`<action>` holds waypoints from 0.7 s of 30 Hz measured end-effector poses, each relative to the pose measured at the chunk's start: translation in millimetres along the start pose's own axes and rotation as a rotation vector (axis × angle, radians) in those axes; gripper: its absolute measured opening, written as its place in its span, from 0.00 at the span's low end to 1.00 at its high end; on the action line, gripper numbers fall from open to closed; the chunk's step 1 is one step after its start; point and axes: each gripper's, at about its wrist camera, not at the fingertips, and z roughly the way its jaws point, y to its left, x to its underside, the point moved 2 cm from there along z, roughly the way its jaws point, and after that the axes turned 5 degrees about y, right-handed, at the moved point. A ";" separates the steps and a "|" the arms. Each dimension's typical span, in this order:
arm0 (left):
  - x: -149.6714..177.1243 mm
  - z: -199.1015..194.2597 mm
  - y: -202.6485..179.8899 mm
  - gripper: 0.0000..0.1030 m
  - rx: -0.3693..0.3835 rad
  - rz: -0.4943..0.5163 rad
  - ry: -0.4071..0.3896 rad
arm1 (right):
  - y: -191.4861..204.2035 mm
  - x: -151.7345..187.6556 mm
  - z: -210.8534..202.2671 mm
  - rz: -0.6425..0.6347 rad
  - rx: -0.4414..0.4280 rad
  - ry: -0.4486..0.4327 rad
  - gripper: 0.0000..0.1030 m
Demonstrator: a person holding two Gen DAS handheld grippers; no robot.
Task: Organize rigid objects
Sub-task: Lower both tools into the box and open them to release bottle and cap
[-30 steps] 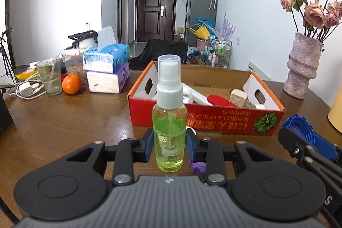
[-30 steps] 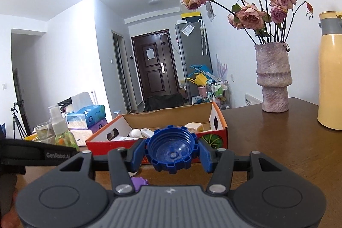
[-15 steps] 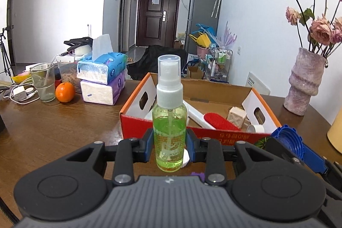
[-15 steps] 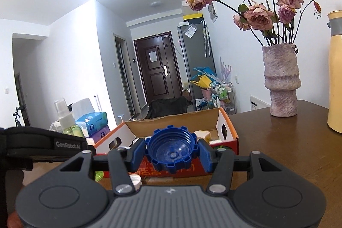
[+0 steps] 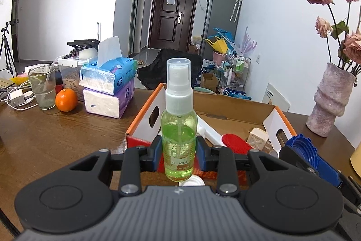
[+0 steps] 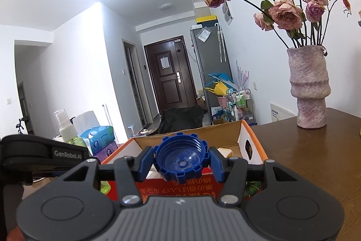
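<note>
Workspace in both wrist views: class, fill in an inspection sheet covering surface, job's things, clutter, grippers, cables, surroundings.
Surface: brown wooden table, glossy.
Job's things: green spray bottle upright; blue cap; open cardboard box holding a red brush and wooden block.
Clutter: orange, glass, stacked tissue packs, vase of dried roses.
Grippers: left gripper shut on the bottle; right gripper shut on the cap.
Cables: white charger lead at the table's left edge.
Surroundings: dark door, grey fridge.

Green liquid fills the clear spray bottle (image 5: 178,141); the ribbed cap (image 6: 181,160) is blue; the cardboard box (image 5: 234,105) is orange-edged and red-fronted.
</note>
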 end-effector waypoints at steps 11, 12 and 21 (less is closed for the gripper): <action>-14.2 22.8 -6.1 0.31 -0.002 0.002 -0.005 | -4.2 -8.6 26.5 0.002 -0.004 -0.001 0.51; -15.5 24.9 -6.5 0.31 -0.003 0.001 -0.006 | -4.2 -9.1 28.5 0.001 -0.005 -0.001 0.51; -26.2 43.2 -9.3 0.31 -0.007 0.003 -0.011 | -4.3 -13.6 47.3 -0.009 -0.007 -0.002 0.51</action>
